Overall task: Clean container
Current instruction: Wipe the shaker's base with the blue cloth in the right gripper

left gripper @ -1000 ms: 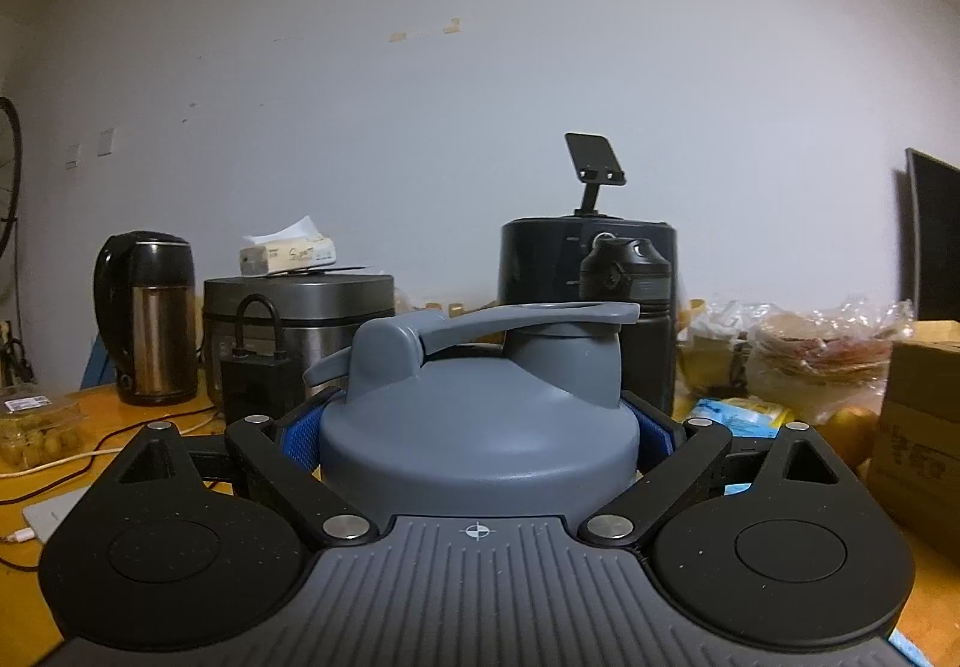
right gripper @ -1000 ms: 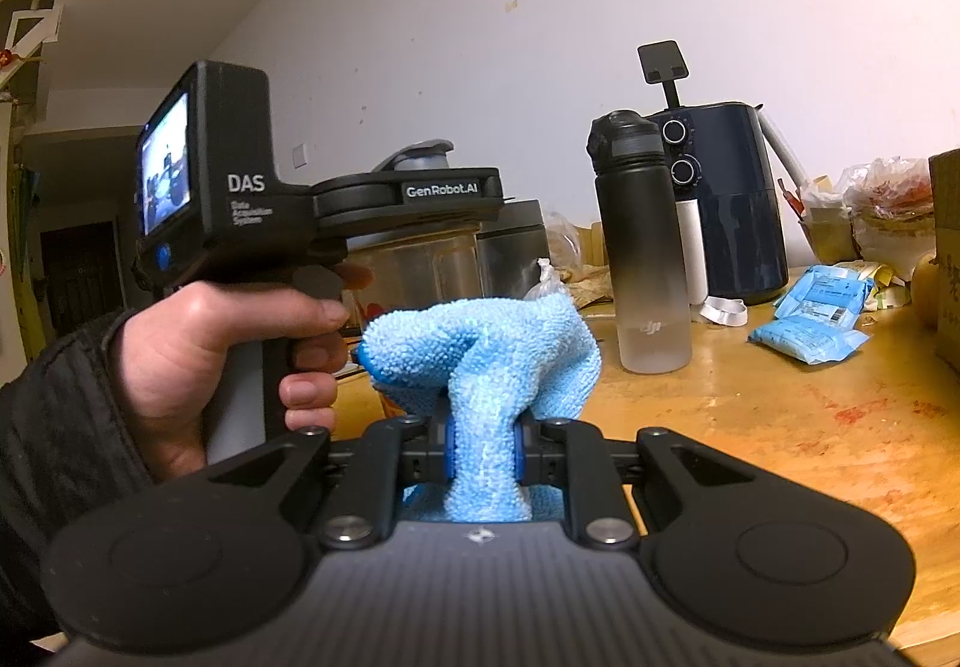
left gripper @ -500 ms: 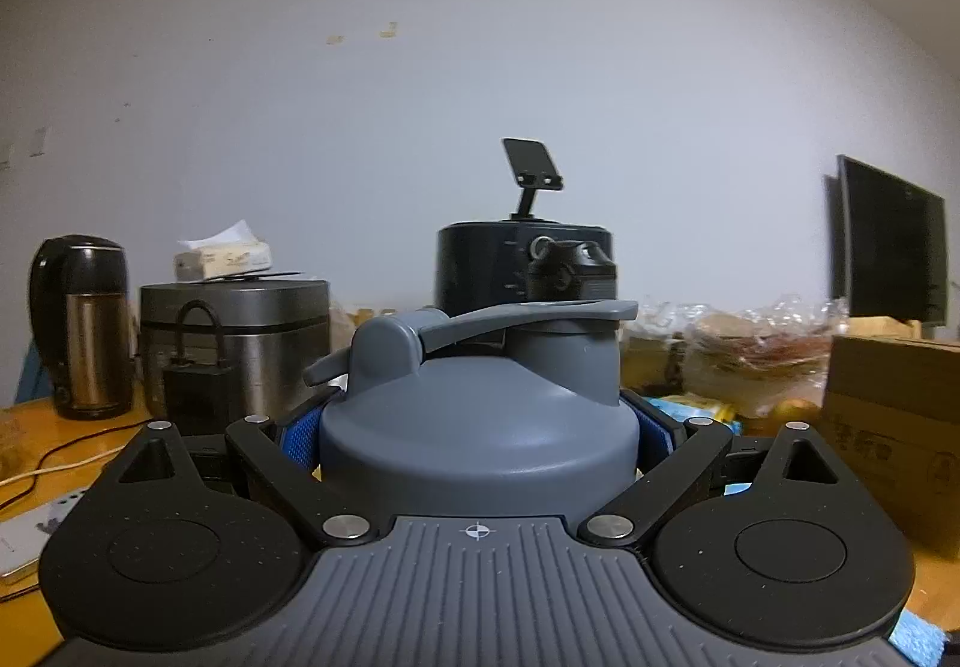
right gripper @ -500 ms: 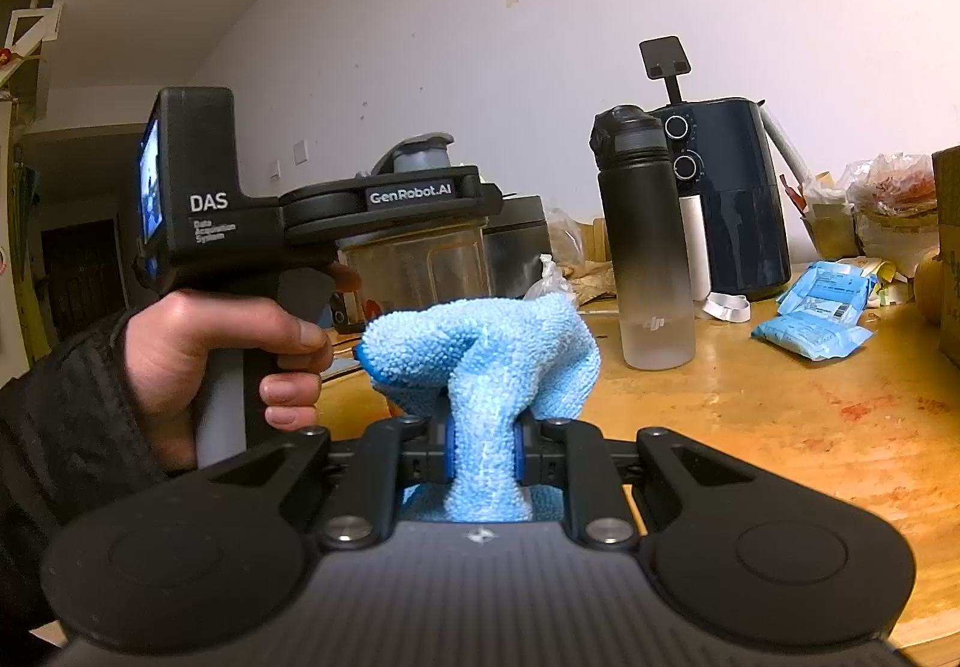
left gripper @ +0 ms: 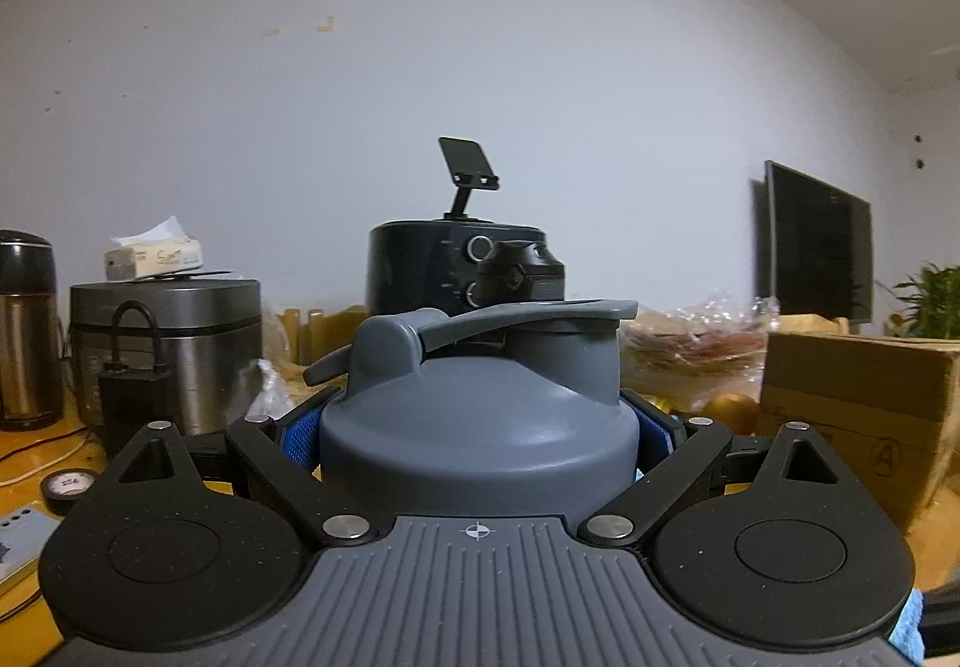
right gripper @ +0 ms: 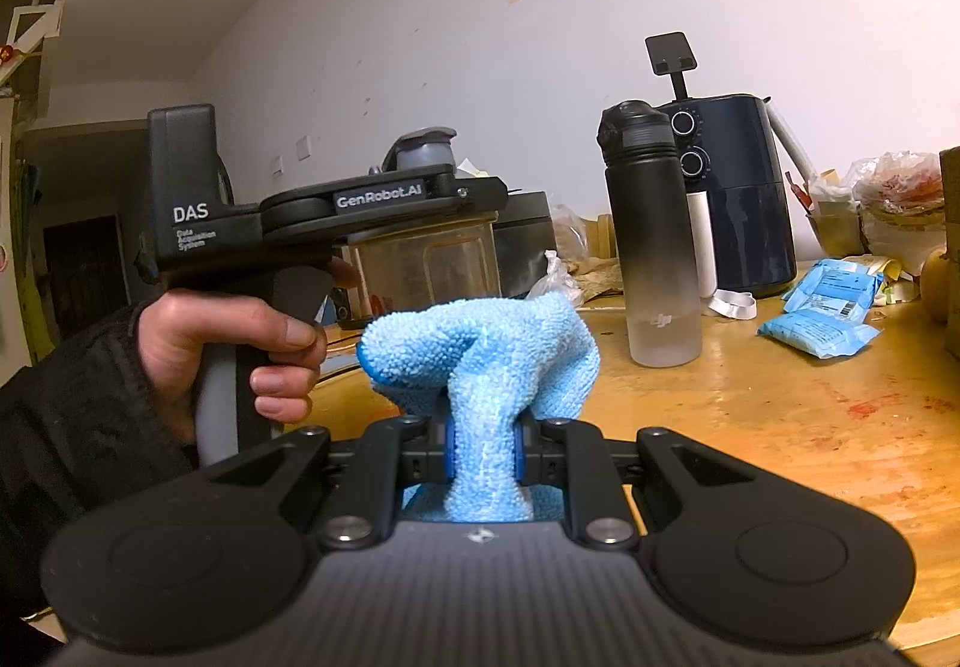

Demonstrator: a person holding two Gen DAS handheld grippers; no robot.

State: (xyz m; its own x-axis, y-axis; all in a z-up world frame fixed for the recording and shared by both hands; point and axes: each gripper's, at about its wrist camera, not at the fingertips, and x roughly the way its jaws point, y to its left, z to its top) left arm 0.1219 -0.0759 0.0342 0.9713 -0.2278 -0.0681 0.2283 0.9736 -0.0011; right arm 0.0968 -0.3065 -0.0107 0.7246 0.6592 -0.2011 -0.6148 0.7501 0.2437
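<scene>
A lidded container (left gripper: 477,427) sits clamped between the left gripper (left gripper: 477,436) fingers, held level above the worktop (right gripper: 780,427) so its clear body (right gripper: 420,265) faces the cloth (right gripper: 480,361). The right gripper (right gripper: 483,457) pinches that blue cloth tight, bunched forward, seemingly ready for wiping.

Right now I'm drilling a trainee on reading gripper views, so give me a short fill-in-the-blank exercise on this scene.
1. The right gripper is shut on a light ____ cloth.
2. The left gripper clamps a container whose lid is ____ in colour.
3. The black-capped bottle stands upright on the ____ table.
4. Behind that bottle stands a dark air fryer with ____ round knobs.

Missing words: blue; grey; wooden; two
</scene>
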